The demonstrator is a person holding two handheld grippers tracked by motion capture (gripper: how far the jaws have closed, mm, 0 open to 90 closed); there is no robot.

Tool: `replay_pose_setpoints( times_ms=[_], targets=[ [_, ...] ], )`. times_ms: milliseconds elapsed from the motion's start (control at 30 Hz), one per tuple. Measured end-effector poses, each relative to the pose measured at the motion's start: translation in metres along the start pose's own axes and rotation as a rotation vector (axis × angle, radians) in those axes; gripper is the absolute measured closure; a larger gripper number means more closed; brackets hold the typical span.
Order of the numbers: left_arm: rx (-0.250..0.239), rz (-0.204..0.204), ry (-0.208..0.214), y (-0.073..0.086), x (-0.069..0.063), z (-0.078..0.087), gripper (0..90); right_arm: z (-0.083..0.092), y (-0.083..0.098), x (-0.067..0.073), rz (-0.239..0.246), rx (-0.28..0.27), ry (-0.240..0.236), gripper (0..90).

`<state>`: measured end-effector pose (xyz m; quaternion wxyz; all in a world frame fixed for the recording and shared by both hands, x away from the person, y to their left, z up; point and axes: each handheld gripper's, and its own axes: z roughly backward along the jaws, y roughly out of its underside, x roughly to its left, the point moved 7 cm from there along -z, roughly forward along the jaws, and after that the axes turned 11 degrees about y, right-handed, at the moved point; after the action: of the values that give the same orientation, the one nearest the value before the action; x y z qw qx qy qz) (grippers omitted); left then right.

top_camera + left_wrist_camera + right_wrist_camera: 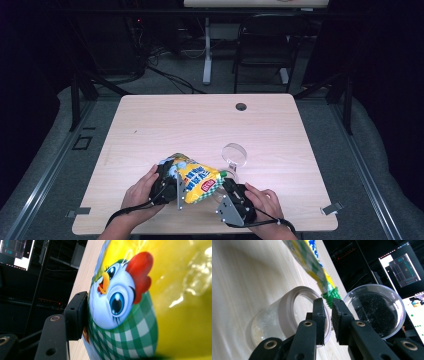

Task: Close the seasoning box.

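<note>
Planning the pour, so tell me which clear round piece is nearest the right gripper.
The jar, the deep one with the open mouth, just behind the right gripper that pinches the bag corner. The flat lid lies farther off.

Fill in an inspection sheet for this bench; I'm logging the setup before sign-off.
Surface: pale wood table with a grommet hole near its far edge.
Job's things: yellow snack bag with a chicken print, lifted between the grippers; clear jar on its side; round clear lid beside it.
Clutter: nothing seen.
Grippers: left gripper clamps the bag's body; right gripper has its jaws nearly together at the bag's green corner, contact unclear.
Cables: one trails from each gripper off the near edge; more lie on the floor beyond.
Surroundings: dark room, folding chair, lit monitors.
</note>
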<state>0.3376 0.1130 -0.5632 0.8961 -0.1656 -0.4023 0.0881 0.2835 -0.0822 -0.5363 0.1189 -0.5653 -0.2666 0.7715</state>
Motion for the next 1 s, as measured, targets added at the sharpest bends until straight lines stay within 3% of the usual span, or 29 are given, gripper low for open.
replay_pose_setpoints(
  times_ms=[67, 133, 500, 833, 1000],
  targets=[
    [-0.001, -0.002, 0.001, 0.0, 0.0, 0.0, 42.0, -0.001, -0.001, 0.0, 0.011, -0.005, 0.01, 77.6],
    [-0.002, 0.004, 0.004, 0.0, 0.0, 0.001, 42.0, -0.003, -0.003, -0.001, 0.059, -0.028, 0.044, 73.8],
    [-0.003, 0.005, 0.015, 0.001, -0.001, 0.002, 42.1, -0.014, -0.002, 0.003, 0.184, -0.032, 0.085, 67.0],
    [-0.005, -0.017, 0.015, -0.003, 0.0, 0.002, 42.1, -0.019, -0.006, 0.004, 0.272, -0.055, 0.083, 69.6],
    [0.009, -0.029, 0.016, -0.002, 0.0, 0.002, 42.1, -0.02, -0.006, 0.006, 0.286, -0.051, 0.071, 70.8]
  ],
)
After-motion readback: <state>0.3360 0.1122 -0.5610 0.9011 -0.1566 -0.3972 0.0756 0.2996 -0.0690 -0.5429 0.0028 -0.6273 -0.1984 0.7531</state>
